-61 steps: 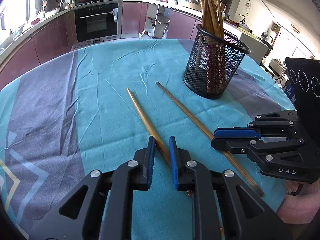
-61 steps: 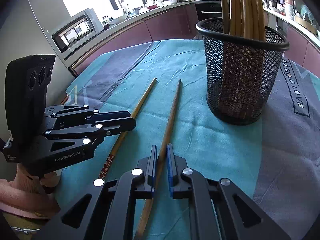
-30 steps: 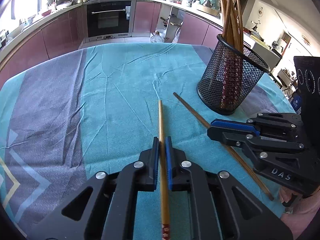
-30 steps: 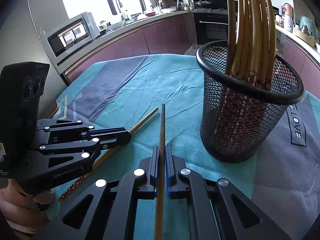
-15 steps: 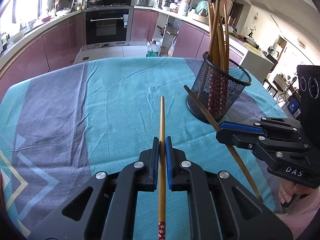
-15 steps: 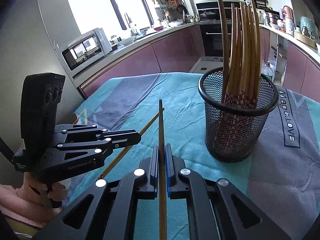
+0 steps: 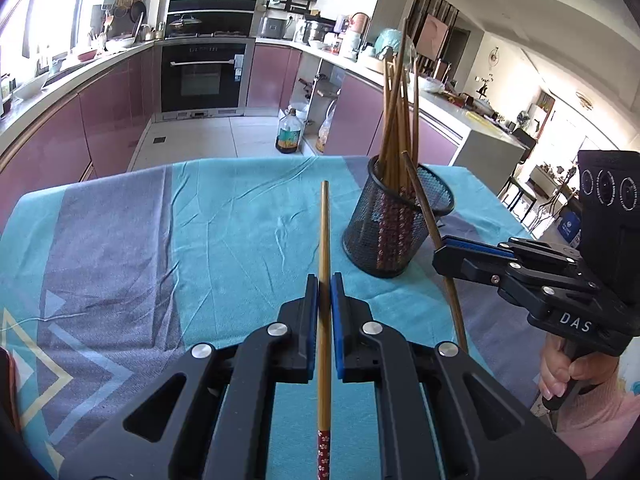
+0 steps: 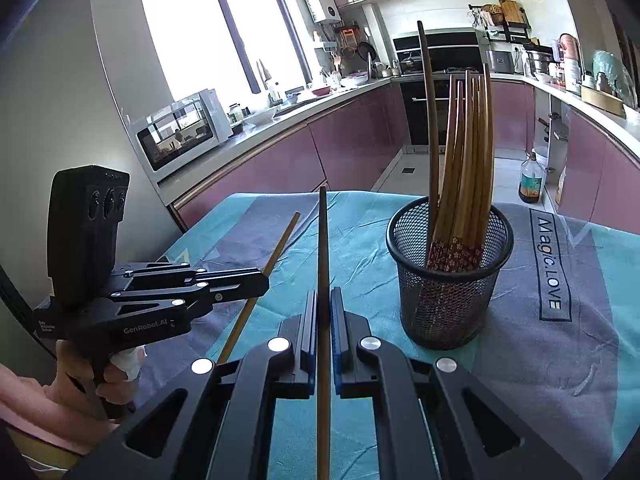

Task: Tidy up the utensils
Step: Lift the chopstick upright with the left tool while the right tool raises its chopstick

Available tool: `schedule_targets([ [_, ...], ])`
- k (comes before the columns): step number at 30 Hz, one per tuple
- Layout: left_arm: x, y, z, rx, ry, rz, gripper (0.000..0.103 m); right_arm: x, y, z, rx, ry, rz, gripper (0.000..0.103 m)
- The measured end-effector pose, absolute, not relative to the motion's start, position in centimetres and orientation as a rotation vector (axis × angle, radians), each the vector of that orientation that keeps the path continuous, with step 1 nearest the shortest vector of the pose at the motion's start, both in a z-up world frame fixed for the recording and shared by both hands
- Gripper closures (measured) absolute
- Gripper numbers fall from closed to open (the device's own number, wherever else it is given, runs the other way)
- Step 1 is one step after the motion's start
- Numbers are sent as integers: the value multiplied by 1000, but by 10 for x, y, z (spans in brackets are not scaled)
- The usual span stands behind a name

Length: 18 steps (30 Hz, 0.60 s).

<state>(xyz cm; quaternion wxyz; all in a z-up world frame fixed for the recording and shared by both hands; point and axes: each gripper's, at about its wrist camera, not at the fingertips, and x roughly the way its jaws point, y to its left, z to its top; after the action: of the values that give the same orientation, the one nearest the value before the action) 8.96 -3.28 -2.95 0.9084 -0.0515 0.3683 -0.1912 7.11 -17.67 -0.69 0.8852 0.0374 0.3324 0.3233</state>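
Observation:
A black mesh holder [image 7: 396, 232] with several chopsticks stands on the teal tablecloth [image 7: 240, 248]; it also shows in the right wrist view [image 8: 448, 280]. My left gripper [image 7: 324, 284] is shut on a light wooden chopstick [image 7: 324, 240] and holds it above the table, left of the holder. My right gripper [image 8: 324, 298] is shut on a darker chopstick [image 8: 322, 248], lifted, left of the holder. The right gripper [image 7: 440, 254] also shows in the left wrist view, its chopstick [image 7: 424, 204] slanting up in front of the holder. The left gripper [image 8: 262, 282] and its chopstick [image 8: 280, 248] show in the right wrist view.
The tablecloth has grey bands and "Magic LOVE" lettering [image 8: 552, 256] right of the holder. Kitchen counters, an oven [image 7: 206, 76] and a microwave [image 8: 180, 132] lie beyond the table. A bottle [image 7: 287, 136] stands on the floor.
Both grippers have risen further above the table with their chopsticks. The holder now looks lower and farther away in both views.

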Motion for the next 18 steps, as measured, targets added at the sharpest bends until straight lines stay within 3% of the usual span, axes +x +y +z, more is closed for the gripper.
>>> schedule_targets([
  [18,68,-34,12,-147,675,-459,96,64,-202,18,122,598,673,98],
])
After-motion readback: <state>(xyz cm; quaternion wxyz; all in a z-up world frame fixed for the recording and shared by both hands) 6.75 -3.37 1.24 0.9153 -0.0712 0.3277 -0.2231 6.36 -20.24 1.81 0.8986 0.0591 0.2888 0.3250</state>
